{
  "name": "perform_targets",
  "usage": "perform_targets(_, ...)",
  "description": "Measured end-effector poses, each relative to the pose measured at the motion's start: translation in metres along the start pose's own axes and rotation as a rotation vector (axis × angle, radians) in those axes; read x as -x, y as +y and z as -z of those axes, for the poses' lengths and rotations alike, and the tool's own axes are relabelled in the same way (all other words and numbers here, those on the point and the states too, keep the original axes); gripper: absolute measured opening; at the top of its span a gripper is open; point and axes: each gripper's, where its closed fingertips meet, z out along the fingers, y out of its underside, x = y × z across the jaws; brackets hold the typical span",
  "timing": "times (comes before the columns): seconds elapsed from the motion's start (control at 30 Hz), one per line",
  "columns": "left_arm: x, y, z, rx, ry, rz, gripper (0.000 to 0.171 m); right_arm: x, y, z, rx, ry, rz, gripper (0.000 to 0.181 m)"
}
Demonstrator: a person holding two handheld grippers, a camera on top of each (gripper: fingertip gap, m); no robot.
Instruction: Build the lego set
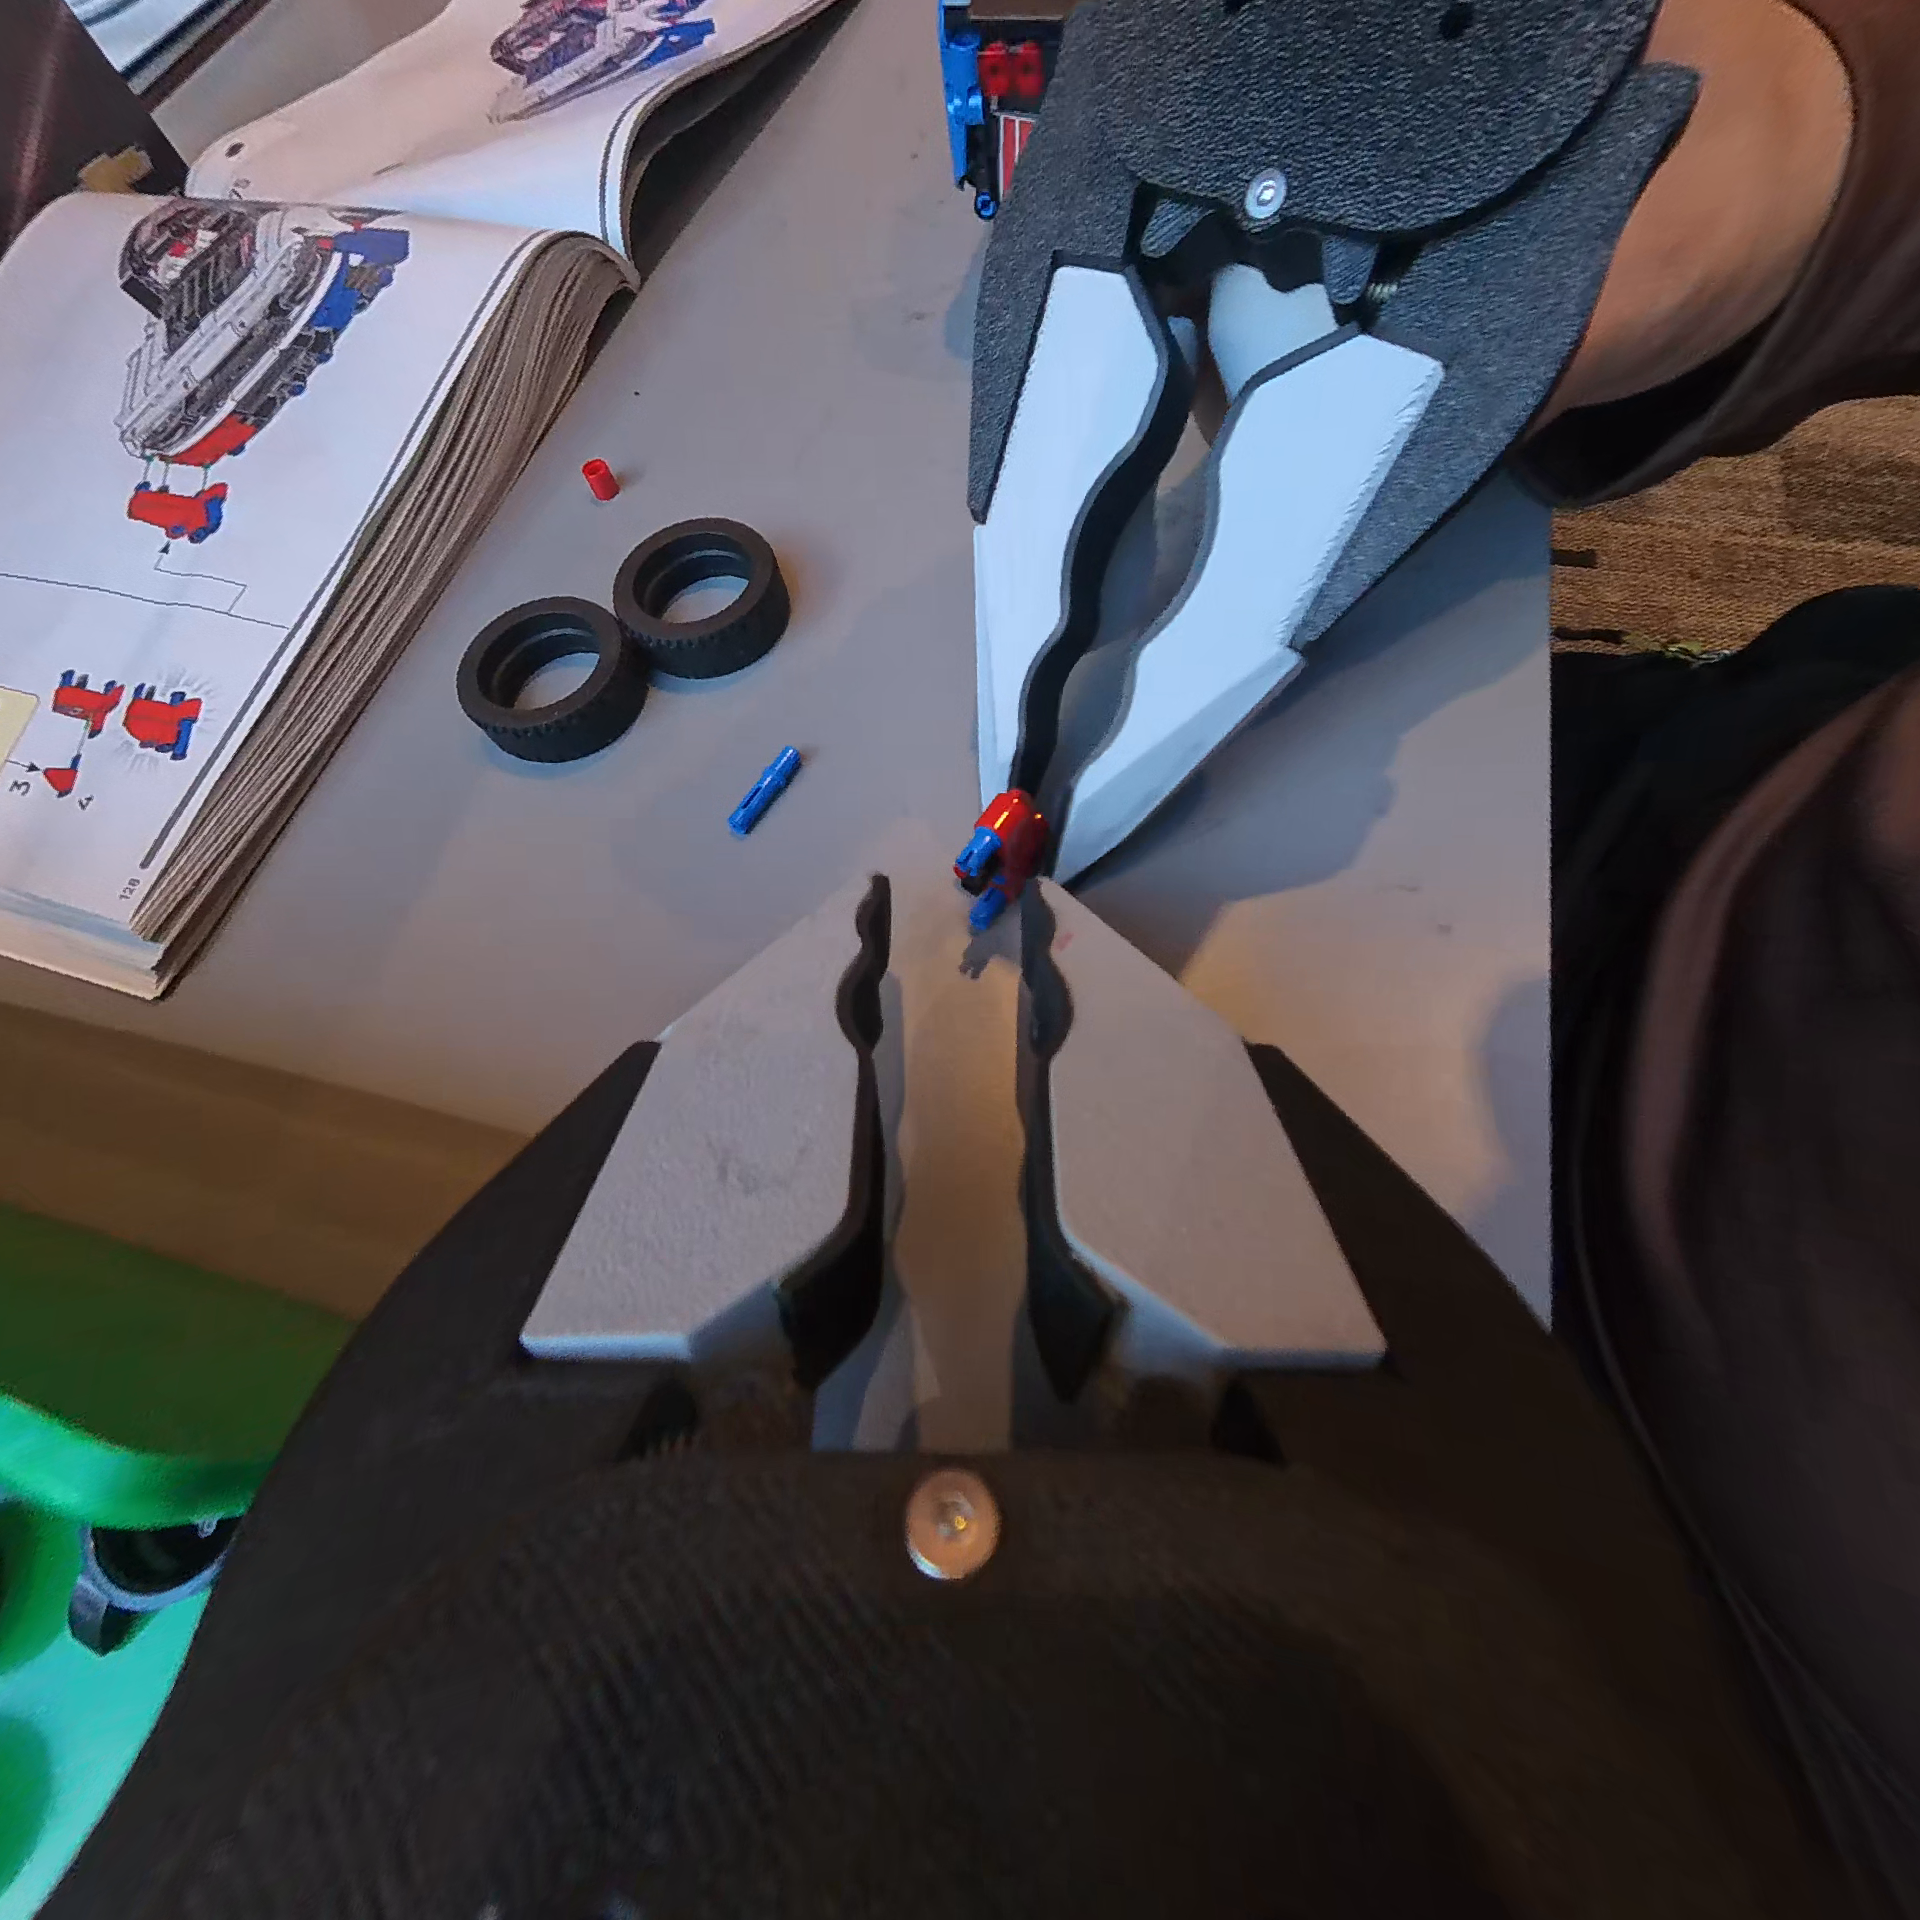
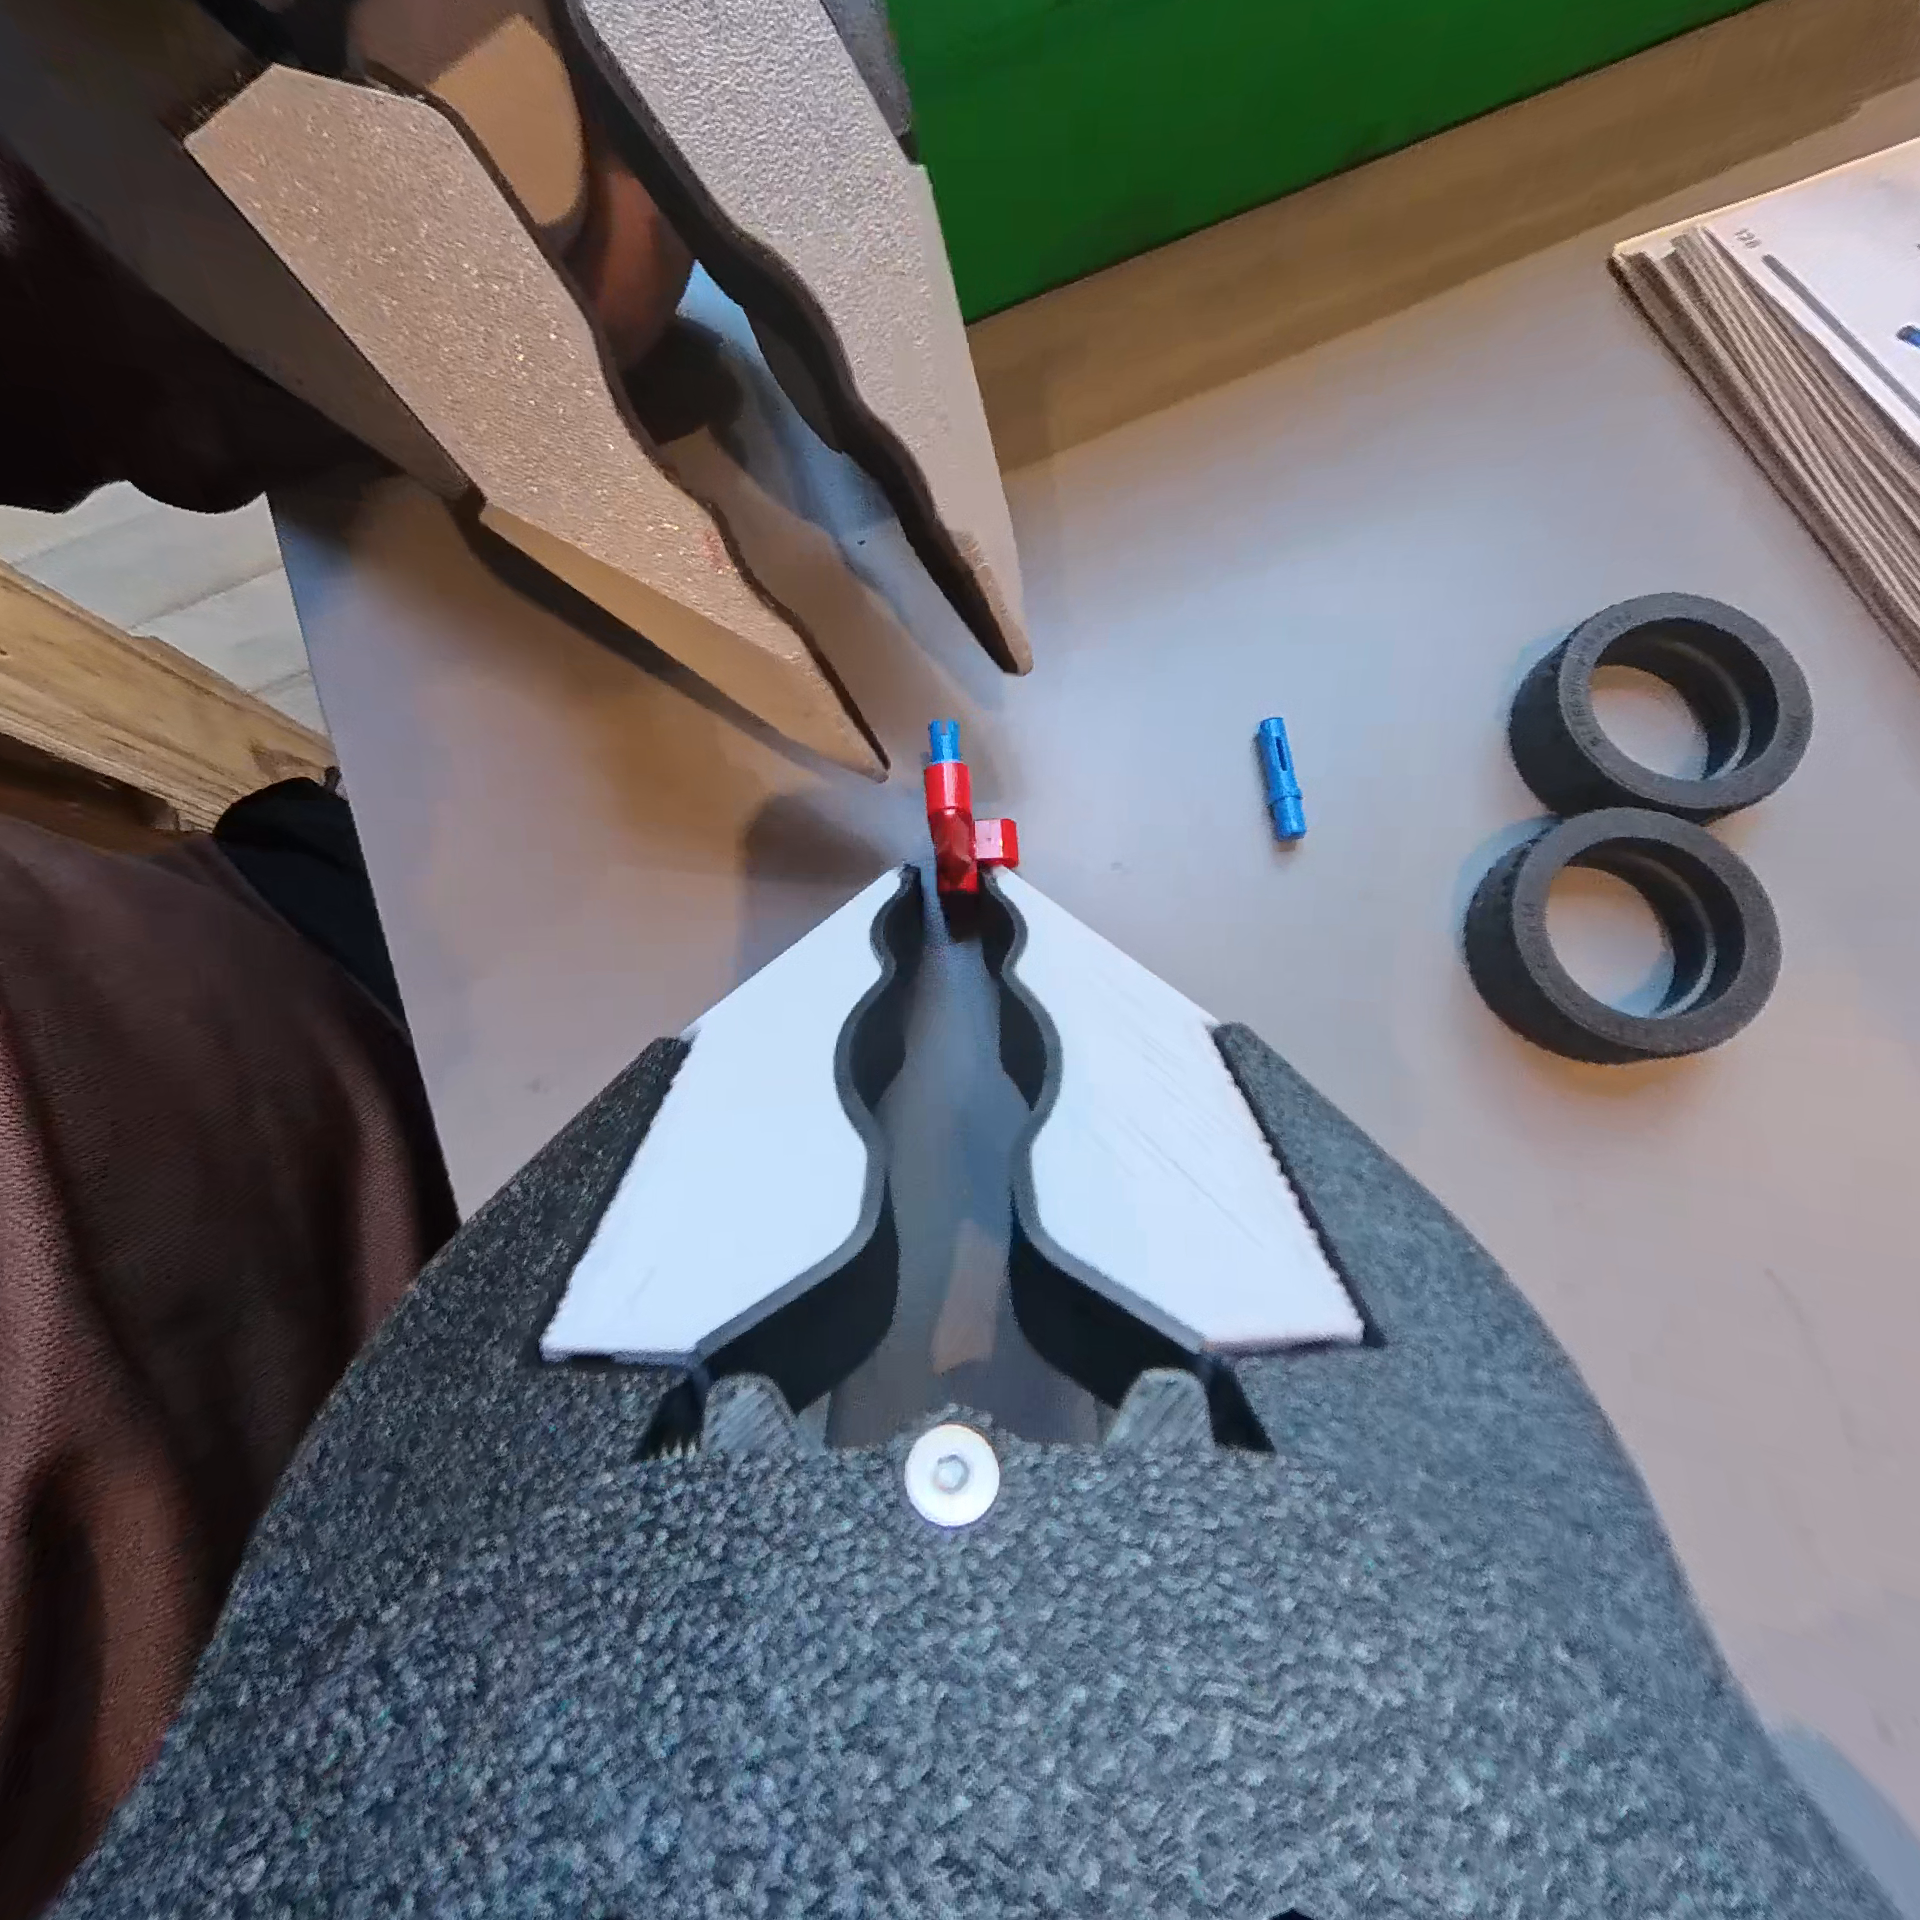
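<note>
A small red connector with blue pins (image 1: 1000,844) is pinched at the tips of my right gripper (image 1: 1039,842), which reaches in from the upper right. In the right wrist view the same red piece (image 2: 956,842) sticks out of my right gripper (image 2: 954,875), with one blue pin pointing away. My left gripper (image 1: 961,888) is open and empty. Its tips are just short of the piece, and its right fingertip (image 1: 1042,896) is nearest to it. In the right wrist view the left gripper (image 2: 954,719) comes in from the upper left, its tips either side of the blue pin.
On the grey table (image 1: 1351,1039) lie a loose blue pin (image 1: 764,790), two black tyres (image 1: 545,681), a small red bush (image 1: 600,480) and an open instruction booklet (image 1: 208,520). A partly built blue and red model (image 1: 982,104) stands at the far edge. A person's sleeve (image 2: 156,1247) is on the left. Only a small space, under 4 cm, lies between the two pairs of fingers. The small red bush (image 1: 600,480) is about 15 centimetres from my right fingertips.
</note>
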Motion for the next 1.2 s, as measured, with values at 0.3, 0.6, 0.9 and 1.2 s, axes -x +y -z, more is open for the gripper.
perform_targets(0.3,0.002,0.001,-0.001,0.006,-0.019,-0.004,0.022,0.002,0.001,0.002,-0.002,0.004,0.0,0.015)
perform_targets(0.6,0.012,0.007,-0.005,0.059,-0.1,-0.023,0.013,0.011,0.002,0.002,0.0,-0.006,0.077,0.012)
perform_targets(0.9,0.023,0.003,0.002,0.018,-0.203,-0.036,0.019,0.016,0.001,0.005,-0.019,-0.018,0.085,0.014)
perform_targets(1.2,0.028,0.003,0.02,-0.028,-0.297,-0.001,0.02,0.015,0.005,0.009,-0.022,-0.023,0.078,0.015)
